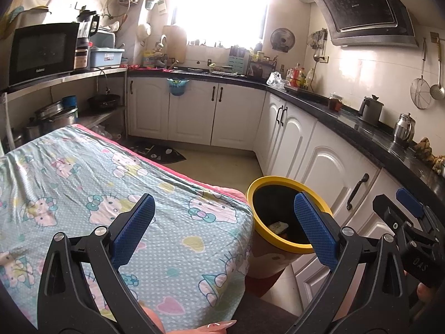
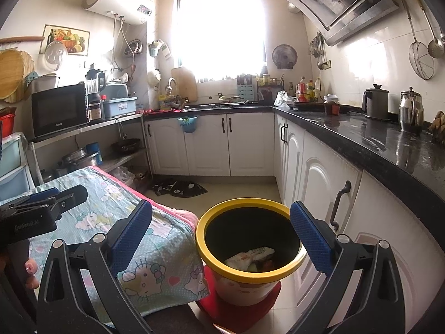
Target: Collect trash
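The round yellow-rimmed waste bin with a black liner (image 2: 251, 253) stands on a red mat (image 2: 239, 306) on the floor, crumpled wrappers and scraps (image 2: 251, 258) at its bottom. In the right wrist view it sits between the blue pads of the right gripper (image 2: 221, 238), whose jaws are wide and empty. The left gripper (image 1: 221, 229), jaws equally wide and empty, hangs over the worktop draped in a cartoon-cat cloth (image 1: 91, 183), the bin at 3 o'clock just past the cloth's edge. White cabinet doors (image 2: 319, 183) stand close on the bin's right; open tiled floor (image 2: 239, 192) runs toward 12 o'clock. The bin's base is cut off in the left view, and its contents are hard to identify.
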Motion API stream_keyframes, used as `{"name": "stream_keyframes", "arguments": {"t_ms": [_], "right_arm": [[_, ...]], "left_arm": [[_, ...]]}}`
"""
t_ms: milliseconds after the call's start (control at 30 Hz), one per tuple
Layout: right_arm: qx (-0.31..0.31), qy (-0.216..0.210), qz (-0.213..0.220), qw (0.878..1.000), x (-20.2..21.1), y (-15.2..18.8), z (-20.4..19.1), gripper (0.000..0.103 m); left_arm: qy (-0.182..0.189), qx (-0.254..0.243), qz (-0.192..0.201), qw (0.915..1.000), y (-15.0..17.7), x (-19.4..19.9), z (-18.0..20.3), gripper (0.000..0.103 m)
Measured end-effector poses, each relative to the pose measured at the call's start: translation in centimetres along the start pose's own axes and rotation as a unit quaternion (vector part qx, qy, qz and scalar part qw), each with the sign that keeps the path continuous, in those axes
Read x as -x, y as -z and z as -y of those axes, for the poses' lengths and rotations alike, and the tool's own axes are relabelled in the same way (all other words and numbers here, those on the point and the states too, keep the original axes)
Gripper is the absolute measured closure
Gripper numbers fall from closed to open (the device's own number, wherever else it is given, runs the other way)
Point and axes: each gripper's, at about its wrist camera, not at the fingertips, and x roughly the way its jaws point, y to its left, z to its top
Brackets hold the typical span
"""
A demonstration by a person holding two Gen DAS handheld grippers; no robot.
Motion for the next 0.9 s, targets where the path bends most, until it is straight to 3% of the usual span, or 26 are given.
{"name": "stream_keyframes", "arguments": {"t_ms": [567, 767, 900], "right_arm": [[0.001, -0.001, -0.001, 1.0, 0.0, 0.0, 0.1, 0.006], [0.004, -0.016, -0.009, 1.0, -0.9, -0.2, -0.8, 0.006], [0.032, -0.071, -0.024, 0.997, -2.7, -1.1, -4.9, 0.006]], "left_arm": [[0.001, -0.011, -0.006, 0.9999, -0.2, 0.0, 0.3, 0.011], [0.013, 0.02, -0.034, 0.9991, 0.0, 0.4, -1.6, 0.011], [-0.053, 0.072, -0.05, 0.9947, 0.7, 2.4, -7.7, 0.011]]}}
